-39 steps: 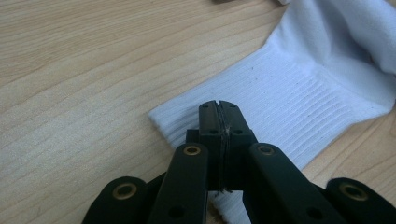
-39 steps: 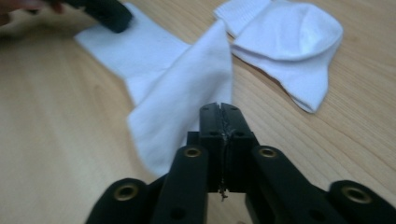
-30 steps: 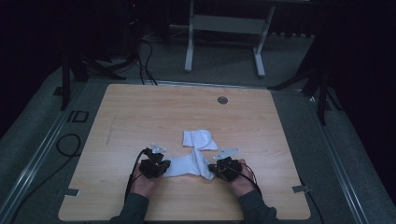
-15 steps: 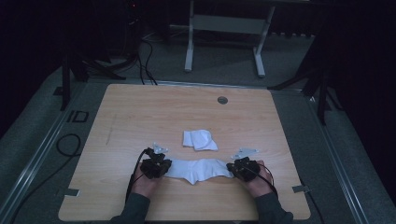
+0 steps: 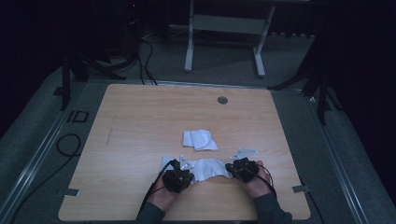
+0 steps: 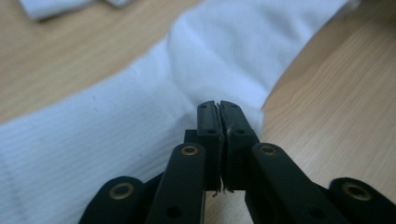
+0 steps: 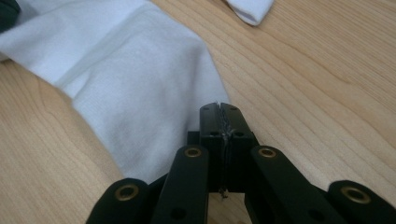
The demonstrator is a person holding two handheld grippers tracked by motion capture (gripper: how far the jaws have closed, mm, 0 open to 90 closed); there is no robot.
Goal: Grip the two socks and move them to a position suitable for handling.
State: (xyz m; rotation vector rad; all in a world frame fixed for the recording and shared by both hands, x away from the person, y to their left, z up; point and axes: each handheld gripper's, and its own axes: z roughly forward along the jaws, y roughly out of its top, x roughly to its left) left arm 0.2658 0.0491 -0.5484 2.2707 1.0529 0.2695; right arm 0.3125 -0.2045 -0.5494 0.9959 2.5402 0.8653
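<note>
We pinch each end of the white sock (image 5: 205, 169), left gripper (image 5: 180, 171) and right gripper (image 5: 235, 170) fingers clamped on fabric, stretching it flat low on the counter (image 5: 140, 121) for folding.

Items counted on the table (image 5: 140, 116):

- Socks, white: two. One sock (image 5: 205, 169) is laid out flat near the front edge; a second, folded sock (image 5: 200, 139) is placed just behind it, apart from it.
- Grippers, black, two-jawed: two, a left gripper (image 5: 180, 170) and a right gripper (image 5: 233, 169).
- Hands: two are seen, one behind each gripper.
- Round grommet (image 5: 222, 100) in the tabletop: one.
</note>
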